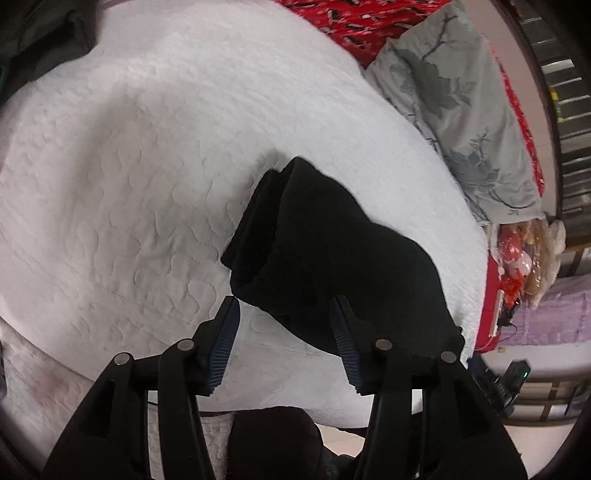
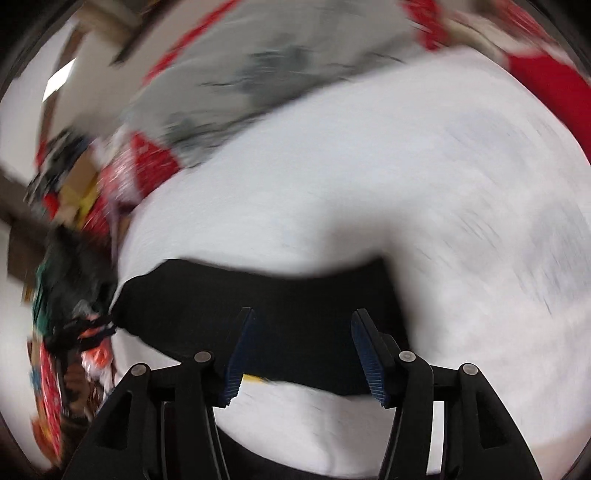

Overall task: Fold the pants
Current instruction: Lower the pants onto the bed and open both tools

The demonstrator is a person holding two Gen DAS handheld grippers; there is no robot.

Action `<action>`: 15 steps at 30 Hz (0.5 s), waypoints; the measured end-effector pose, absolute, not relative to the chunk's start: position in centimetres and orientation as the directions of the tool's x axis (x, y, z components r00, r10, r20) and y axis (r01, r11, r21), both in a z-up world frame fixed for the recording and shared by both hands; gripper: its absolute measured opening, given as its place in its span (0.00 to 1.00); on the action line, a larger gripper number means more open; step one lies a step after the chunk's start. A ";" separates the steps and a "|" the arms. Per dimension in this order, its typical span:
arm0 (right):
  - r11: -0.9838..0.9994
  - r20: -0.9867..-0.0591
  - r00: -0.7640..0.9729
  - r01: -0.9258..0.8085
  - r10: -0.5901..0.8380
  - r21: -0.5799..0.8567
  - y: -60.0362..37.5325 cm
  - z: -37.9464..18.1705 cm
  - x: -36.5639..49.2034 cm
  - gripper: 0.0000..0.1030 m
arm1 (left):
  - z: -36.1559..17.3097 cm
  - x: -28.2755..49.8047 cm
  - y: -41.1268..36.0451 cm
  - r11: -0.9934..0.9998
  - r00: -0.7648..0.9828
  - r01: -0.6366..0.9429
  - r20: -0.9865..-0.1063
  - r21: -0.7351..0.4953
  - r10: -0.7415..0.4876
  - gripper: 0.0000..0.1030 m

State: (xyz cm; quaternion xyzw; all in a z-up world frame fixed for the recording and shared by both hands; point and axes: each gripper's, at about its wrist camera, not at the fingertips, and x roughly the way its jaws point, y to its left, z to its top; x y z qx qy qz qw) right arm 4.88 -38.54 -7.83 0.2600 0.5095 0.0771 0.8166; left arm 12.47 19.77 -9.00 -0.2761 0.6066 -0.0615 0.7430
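Pants (image 1: 332, 254), black and made of some soft knit-looking fabric, sit already folded into a compact oblong bundle on the white quilted bedspread (image 1: 147, 166), toward the near edge of the bed. In the left wrist view the bundle's long axis runs on a diagonal, from the layered open end at upper left down to the lower right, and you can see the stacked edges of the folds at that upper-left end, so it looks like it's been doubled over more than once. The left gripper (image 1: 288, 347) hangs just above the bundle's near end with its jaws spread apart and nothing pinched; one blue ribbed pad overlaps the cloth in the view, the other sits over bare bedspread. The right gripper (image 2: 303, 354) is also released, jaws apart, with the black bundle lying crosswise behind them, though that view is badly smeared so fine detail is a no-go. Best guess is both claws are empty because the fold is pretty much done and the bundle's been set down to rest. A grey floral pillow (image 1: 454, 96) and red patterned blanket (image 1: 354, 14) sit well apart at the far side.
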 end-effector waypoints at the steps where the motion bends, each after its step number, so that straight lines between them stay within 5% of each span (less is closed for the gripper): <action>1: 0.843 -0.793 0.467 0.164 0.391 0.512 -39.1 -8.7 4.4 0.55 | -9.3 12.6 19.6 0.838 0.251 -0.253 -0.869 -0.484 -0.426 0.48; 10: 0.857 -0.827 0.447 0.214 0.341 0.469 -38.6 -11.9 4.8 0.55 | -11.8 13.3 19.2 0.823 0.210 -0.356 -0.896 -0.443 -0.391 0.48; 13: 0.869 -0.837 0.433 0.202 0.335 0.452 -38.0 -12.3 5.0 0.36 | -12.5 13.2 19.6 0.805 0.222 -0.401 -0.899 -0.437 -0.377 0.47; 14: 0.879 -0.843 0.430 0.194 0.324 0.436 -37.8 -12.5 4.9 0.15 | -12.6 13.2 19.7 0.799 0.225 -0.411 -0.899 -0.438 -0.376 0.39; 15: 0.887 -0.847 0.425 0.182 0.318 0.425 -37.6 -12.6 4.8 0.04 | -12.7 13.2 19.7 0.796 0.227 -0.419 -0.899 -0.438 -0.375 0.32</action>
